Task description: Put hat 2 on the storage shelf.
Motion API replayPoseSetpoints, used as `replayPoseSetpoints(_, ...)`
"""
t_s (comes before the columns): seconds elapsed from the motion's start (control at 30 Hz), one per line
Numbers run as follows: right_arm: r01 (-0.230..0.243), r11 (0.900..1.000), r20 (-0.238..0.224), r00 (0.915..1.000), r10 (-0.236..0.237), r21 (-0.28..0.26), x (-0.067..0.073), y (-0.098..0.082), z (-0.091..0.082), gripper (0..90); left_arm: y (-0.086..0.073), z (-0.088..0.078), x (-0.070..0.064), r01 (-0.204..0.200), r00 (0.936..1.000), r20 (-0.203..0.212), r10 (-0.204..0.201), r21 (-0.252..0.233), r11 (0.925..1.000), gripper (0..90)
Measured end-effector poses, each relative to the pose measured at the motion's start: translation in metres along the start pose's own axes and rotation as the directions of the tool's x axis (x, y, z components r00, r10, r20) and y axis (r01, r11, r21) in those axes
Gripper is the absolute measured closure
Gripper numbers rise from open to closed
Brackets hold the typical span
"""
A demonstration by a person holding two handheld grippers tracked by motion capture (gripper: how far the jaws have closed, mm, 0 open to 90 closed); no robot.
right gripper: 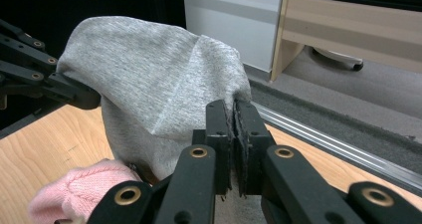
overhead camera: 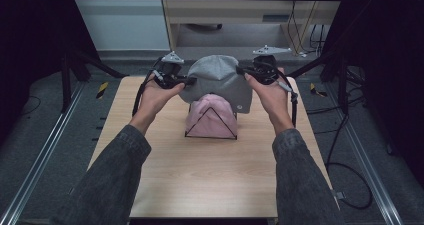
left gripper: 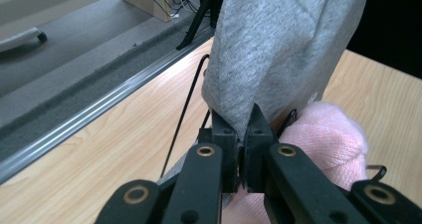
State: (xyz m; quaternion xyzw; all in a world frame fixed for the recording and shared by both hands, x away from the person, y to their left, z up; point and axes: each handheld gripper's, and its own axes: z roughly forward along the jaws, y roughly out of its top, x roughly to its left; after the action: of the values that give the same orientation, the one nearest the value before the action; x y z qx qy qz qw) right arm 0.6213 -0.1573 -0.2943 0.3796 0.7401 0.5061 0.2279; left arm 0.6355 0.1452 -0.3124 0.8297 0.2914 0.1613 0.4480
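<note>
Grey beanie is held stretched between the two grippers above the middle of the bench, toward its far edge, directly over a pink knitted hat that sits on a black wire stand. The left hand-held gripper is clamped on one side of the beanie's rim, and the right hand-held gripper is clamped on the opposite side. The step in hand is judged to be lowering the beanie over the pink hat on the stand. For this to go well, the rim should be kept spread and level, centred over the stand's peak, and both sides brought down evenly, so that the wire frame is not tipped or dragged across the bench.
</note>
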Motion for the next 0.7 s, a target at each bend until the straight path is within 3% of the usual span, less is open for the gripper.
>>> replayPoseSetpoints(0.17, -0.003, 1.0, 0.001, 1.0, 0.003, 0.009, 0.001, -0.005, 0.001, 86.2, -0.005, 0.0, -0.002, -0.018, 0.9998, -0.008, 0.019, 0.02, 0.9996, 86.8)
replayPoseSetpoints(0.7, 0.005, 0.998, -0.001, 1.0, -0.005, 0.057, 0.009, -0.019, 0.006, 86.2, -0.021, 0.0, -0.003, 0.003, 1.0, -0.007, -0.003, 0.026, 0.9997, 86.8)
